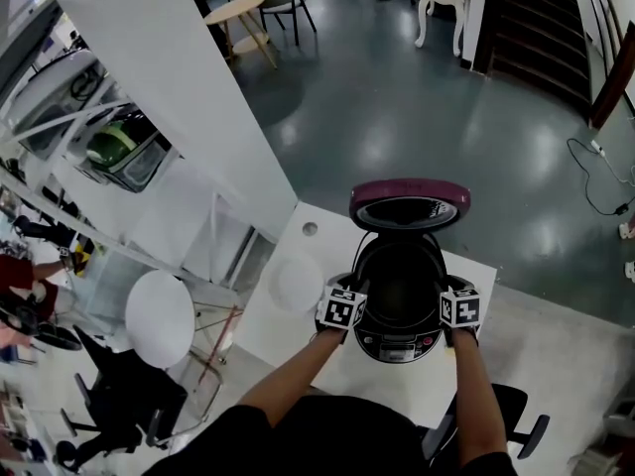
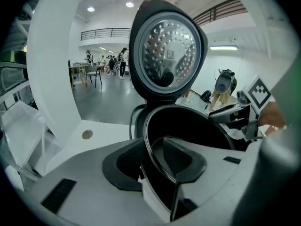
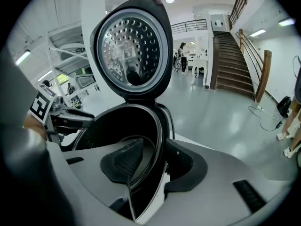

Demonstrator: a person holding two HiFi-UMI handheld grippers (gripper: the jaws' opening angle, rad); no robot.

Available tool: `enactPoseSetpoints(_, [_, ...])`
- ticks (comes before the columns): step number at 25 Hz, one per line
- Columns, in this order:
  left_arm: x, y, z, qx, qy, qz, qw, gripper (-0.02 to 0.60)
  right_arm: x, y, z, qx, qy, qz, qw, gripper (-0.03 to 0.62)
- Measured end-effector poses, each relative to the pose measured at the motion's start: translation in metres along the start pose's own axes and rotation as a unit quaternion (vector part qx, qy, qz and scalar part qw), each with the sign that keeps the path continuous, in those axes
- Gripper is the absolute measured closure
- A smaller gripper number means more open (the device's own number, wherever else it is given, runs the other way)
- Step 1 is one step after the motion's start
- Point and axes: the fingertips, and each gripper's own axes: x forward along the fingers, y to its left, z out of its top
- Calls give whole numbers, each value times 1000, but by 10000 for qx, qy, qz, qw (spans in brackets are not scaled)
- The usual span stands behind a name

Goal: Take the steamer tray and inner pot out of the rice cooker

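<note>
Left gripper view, nearest item: left gripper (image 2: 151, 149), jaws spread astride the dark rim at 9 o'clock of the rice cooker (image 1: 399, 347), one jaw inside the mouth, one outside, pads seemingly clear of it. Right gripper (image 3: 157, 149): likewise parted astride the rim, at 3 o'clock; neither hand the nearer. Steamer tray (image 3: 89, 142): seated in the cooker, rim running lengthways between each pair of jaws; faint perforations show only in the right gripper view, the head view giving a black hollow. Inner pot: presumably beneath, unseen. Lid (image 1: 409, 198): raised, at 12 o'clock. Table (image 1: 327, 241): white.
</note>
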Motion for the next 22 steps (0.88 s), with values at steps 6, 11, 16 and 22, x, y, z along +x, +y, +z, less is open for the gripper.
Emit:
enactPoseSetpoints(6, [0, 5, -2, 30, 42, 136, 9999, 492, 9, 9, -1, -55, 193, -9, 9998, 457])
enactPoseSetpoints(11, [1, 7, -1, 188, 45, 146, 9997, 518, 14, 1, 3, -72, 234, -105, 9996, 487])
enactPoseSetpoints(16, [-2, 4, 0, 53, 6, 140, 9999, 529, 10, -8, 2, 116, 212, -280, 9993, 556])
enactPoseSetpoints(22, [-3, 6, 0, 18, -42, 133, 9999, 529, 9, -4, 3, 25, 285, -298, 9991, 539])
